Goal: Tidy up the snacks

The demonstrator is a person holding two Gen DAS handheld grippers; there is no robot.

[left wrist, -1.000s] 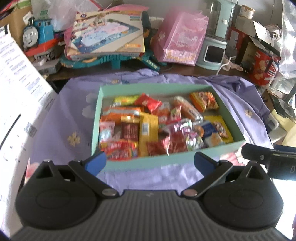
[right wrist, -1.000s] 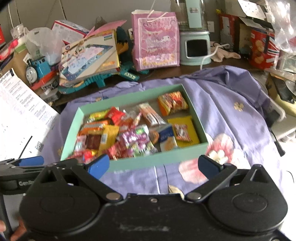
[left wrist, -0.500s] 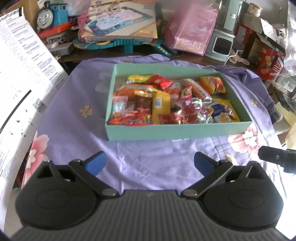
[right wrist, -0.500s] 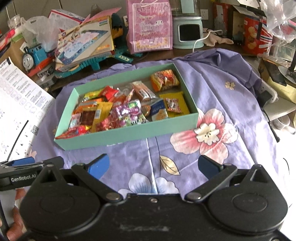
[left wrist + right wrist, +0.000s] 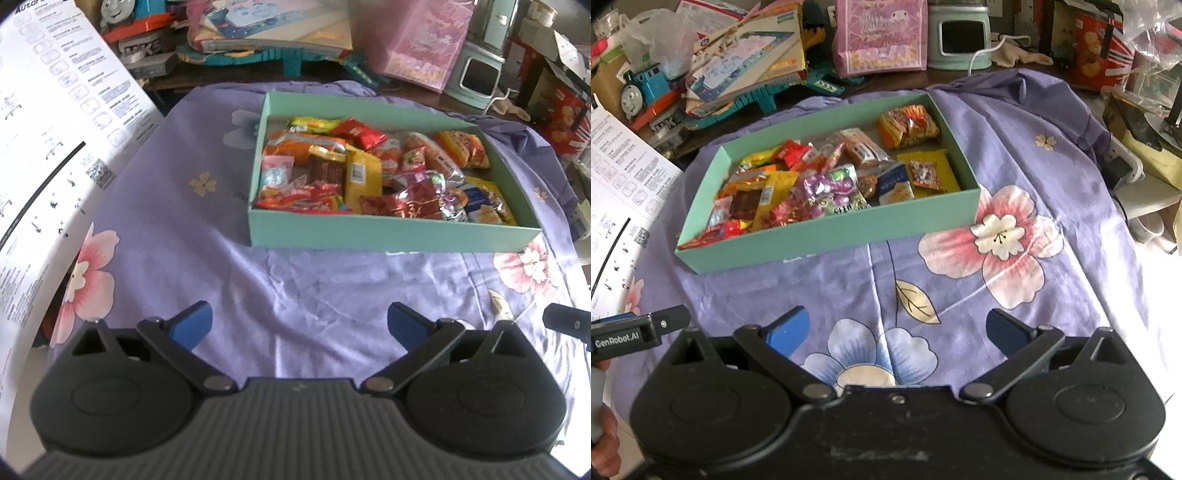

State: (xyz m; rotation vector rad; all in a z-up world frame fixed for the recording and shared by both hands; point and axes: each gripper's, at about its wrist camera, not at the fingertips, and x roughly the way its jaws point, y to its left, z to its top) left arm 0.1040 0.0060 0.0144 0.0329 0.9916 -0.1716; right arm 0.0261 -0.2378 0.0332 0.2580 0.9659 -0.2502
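We hold left gripper (image 5: 300, 320) and right gripper (image 5: 897, 328) low over purple floral cloth (image 5: 207, 258), both well short of box. Jaws of each spread wide, released, nothing between blue pads (image 5: 788, 328). Mint-green box (image 5: 827, 236) sits on cloth ahead, open top, packed with snack packets (image 5: 364, 173): yellow, red, orange, foil wrappers piled together. White printed sheet (image 5: 48, 147) at our left. Toy train (image 5: 642, 88), pink gift bag (image 5: 882, 35) on cluttered counter behind box.
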